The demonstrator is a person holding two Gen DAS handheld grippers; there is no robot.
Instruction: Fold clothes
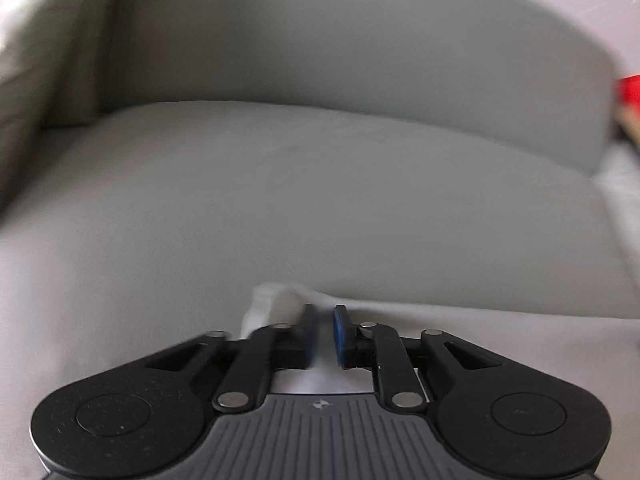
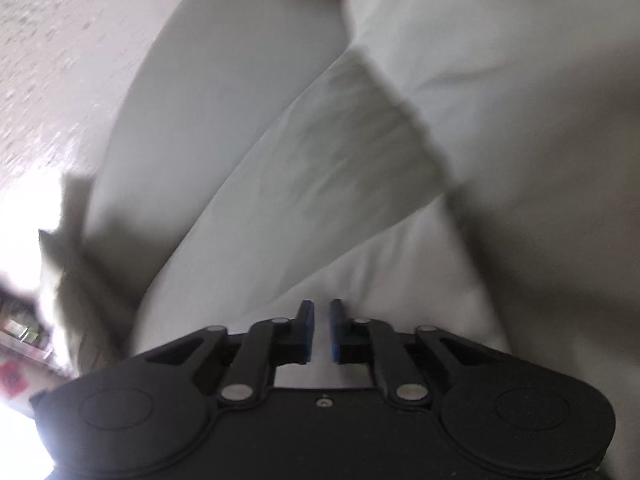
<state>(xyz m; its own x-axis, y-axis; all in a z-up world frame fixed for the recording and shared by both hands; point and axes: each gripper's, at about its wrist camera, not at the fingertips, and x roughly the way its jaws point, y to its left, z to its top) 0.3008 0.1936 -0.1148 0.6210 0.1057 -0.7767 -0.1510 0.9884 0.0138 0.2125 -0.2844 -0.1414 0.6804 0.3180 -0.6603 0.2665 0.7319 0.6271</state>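
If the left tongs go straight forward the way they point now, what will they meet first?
The left tongs already pinch the white cloth garment. Straight beyond lies the grey fabric sofa seat, then probably its backrest; blur makes depth uncertain.

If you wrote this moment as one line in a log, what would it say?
task: fold clothes | left gripper: shut on white cloth over sofa | right gripper: shut on white cloth | views blurred

Grey sofa seat (image 1: 320, 200), white cloth (image 1: 440, 336) on it
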